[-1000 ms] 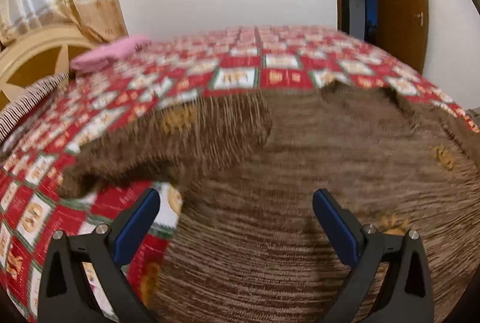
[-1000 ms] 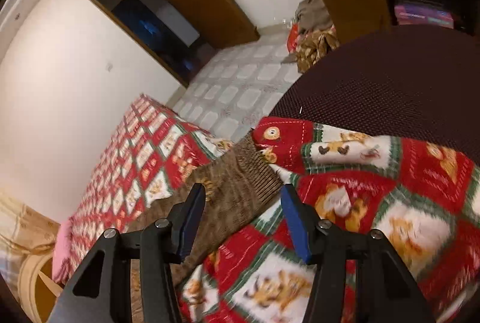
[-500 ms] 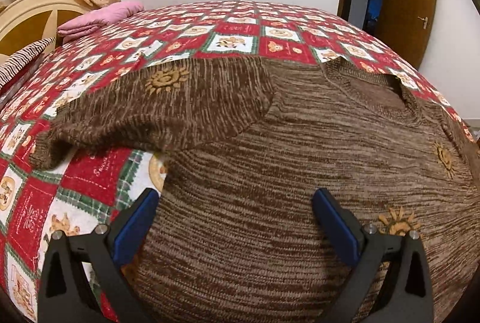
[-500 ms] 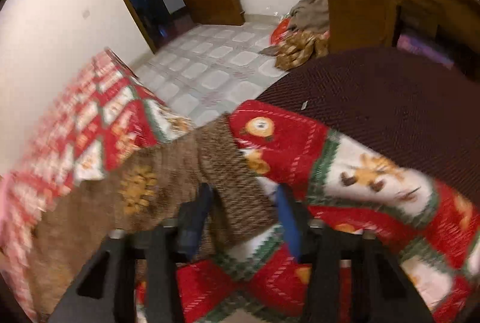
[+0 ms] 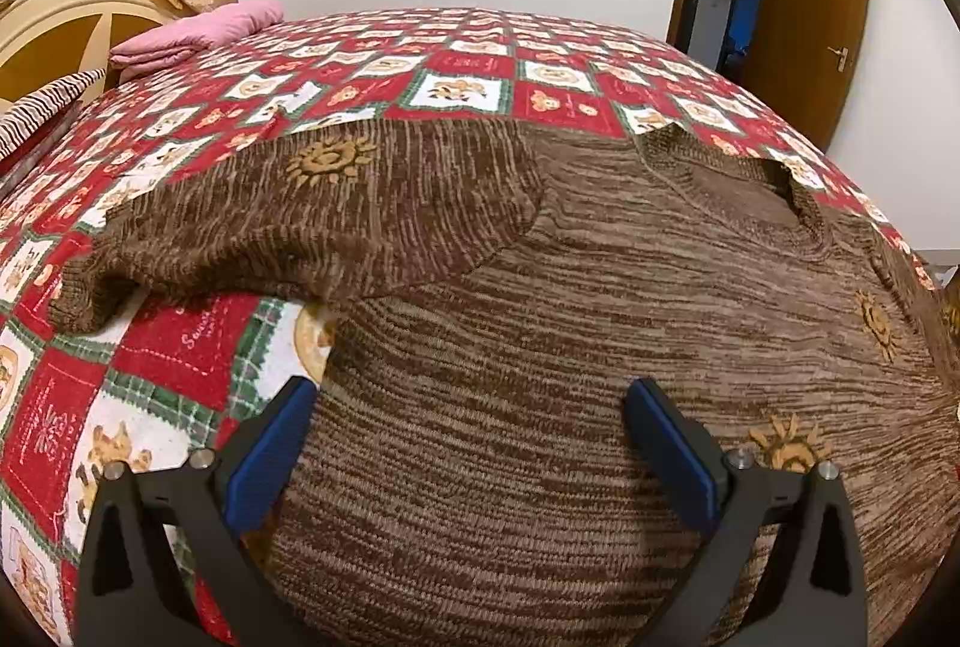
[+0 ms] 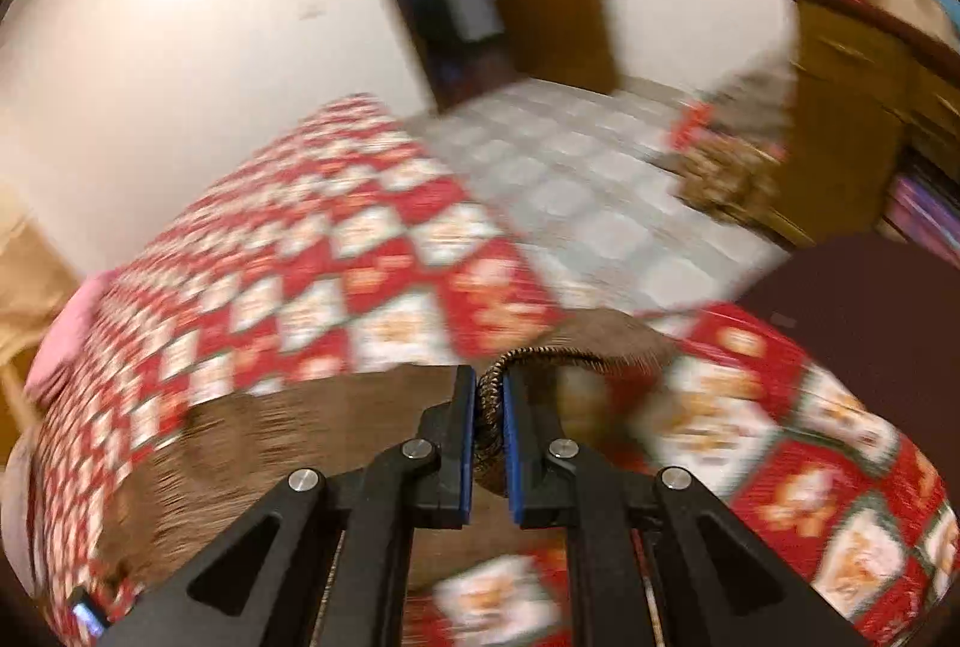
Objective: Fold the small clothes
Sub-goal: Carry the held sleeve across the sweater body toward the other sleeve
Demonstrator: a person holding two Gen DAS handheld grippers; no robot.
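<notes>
A brown knitted sweater (image 5: 600, 287) with orange sun motifs lies spread on the red patchwork bedspread (image 5: 456, 65), neck hole at the far right. One sleeve (image 5: 360, 215) is laid across towards the left. My left gripper (image 5: 468, 395) hovers open just above the sweater's body, nothing between its blue pads. In the blurred right wrist view, my right gripper (image 6: 491, 377) has its jaws closing, and the pads press on the ribbed cuff (image 6: 489, 407) of the other sleeve. That cuff is lifted off the bed, with the rest of the sweater (image 6: 288, 425) trailing to the left.
A folded pink cloth (image 5: 198, 32) and a striped pillow (image 5: 42, 107) lie by the cream headboard (image 5: 54, 29). A wooden door (image 5: 810, 17) stands open beyond the bed. A wooden cabinet (image 6: 858, 107) and a heap of clothes (image 6: 726, 155) are across the tiled floor.
My right gripper went from open around the sleeve cuff to shut on it, then swung up and sideways with it. The left gripper stayed open over the sweater's body.
</notes>
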